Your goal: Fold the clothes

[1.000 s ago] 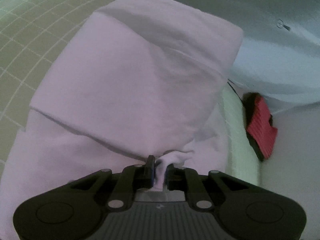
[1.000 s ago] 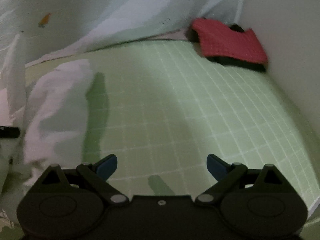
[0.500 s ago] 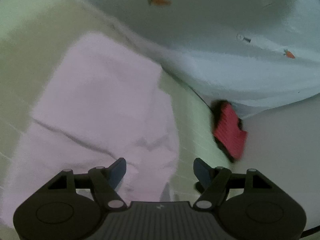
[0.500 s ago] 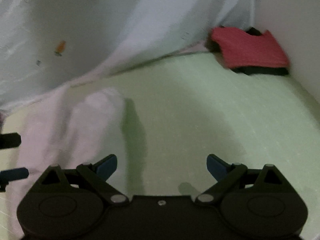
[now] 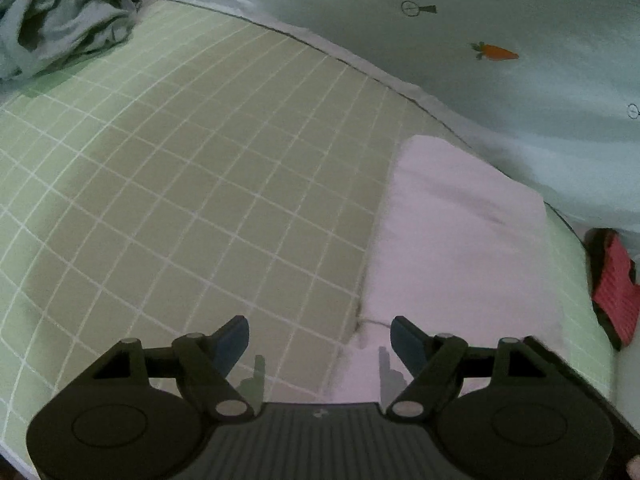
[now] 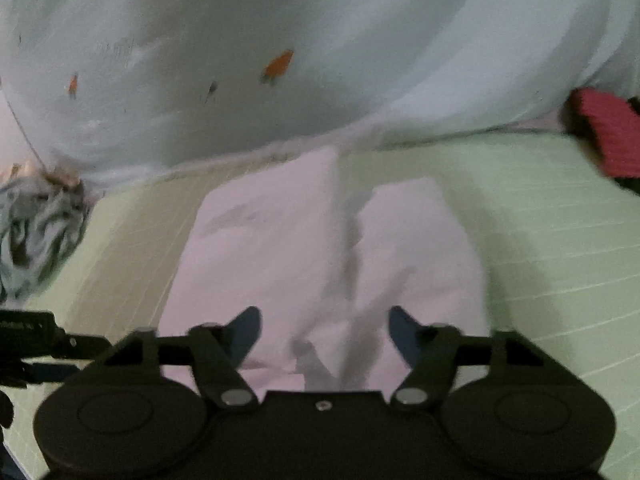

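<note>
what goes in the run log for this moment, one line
left gripper open | right gripper open | pink garment folded, released | crumpled grey garment waiting

Left tongs (image 5: 320, 340) wide open, holding nothing

My folded pink garment (image 5: 460, 240) lies right on the green grid mat (image 5: 200, 200), crumpled grey clothes (image 5: 60, 20) far left, red knit thing (image 5: 614, 284) at the right edge.

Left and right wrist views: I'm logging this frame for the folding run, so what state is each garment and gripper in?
pink garment: folded, lying flat on the green grid sheet, released.
grey-green garment: crumpled heap, unfolded.
red knit item: lying at the sheet's edge, untouched.
left gripper: open, empty.
right gripper: open, empty, above the pink garment.
</note>
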A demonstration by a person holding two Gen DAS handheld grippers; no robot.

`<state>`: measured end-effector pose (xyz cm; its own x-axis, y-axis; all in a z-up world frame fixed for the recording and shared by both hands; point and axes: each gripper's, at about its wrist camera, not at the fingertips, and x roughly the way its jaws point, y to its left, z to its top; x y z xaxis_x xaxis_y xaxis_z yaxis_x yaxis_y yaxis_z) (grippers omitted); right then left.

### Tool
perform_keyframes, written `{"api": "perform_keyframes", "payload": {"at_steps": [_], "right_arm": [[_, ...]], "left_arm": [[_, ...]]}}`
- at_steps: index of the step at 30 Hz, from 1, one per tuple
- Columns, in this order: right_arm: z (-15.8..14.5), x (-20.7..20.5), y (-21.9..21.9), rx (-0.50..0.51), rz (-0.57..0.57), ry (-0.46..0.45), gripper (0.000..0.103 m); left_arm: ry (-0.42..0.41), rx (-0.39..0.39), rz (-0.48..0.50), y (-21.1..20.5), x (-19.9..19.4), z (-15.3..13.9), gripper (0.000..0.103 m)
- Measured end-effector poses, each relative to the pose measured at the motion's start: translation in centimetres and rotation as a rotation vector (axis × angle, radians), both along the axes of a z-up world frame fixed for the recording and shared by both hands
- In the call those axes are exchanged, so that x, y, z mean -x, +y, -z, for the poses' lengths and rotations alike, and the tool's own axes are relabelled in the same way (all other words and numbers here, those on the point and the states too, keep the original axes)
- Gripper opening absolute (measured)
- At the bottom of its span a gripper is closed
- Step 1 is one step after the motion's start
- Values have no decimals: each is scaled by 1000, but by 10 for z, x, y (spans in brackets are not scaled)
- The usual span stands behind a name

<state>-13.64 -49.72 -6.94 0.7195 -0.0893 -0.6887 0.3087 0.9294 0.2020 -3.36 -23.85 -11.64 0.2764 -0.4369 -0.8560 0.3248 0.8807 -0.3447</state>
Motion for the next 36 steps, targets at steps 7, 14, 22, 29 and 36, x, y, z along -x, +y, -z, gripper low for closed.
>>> {"api": "perform_keyframes", "payload": {"at_steps": [7, 14, 22, 29, 36], "right_arm": [[15, -27, 16, 36, -55, 77, 13], [-30, -9, -1, -48, -100, -117, 5], [-63, 32, -64, -9, 127, -145, 11], [3, 40, -103, -225, 280, 16, 77], [-5, 31, -101, -220, 237, -85, 81]], "left_arm": [[-24, 32, 35, -16, -18, -2, 79], [-142, 173, 144, -52, -22, -28, 79], [-142, 156, 383, -101, -6, -19, 84], [-47, 37, 413, -109, 0, 23, 89], [-44, 16, 420, -114, -2, 28, 90]]}}
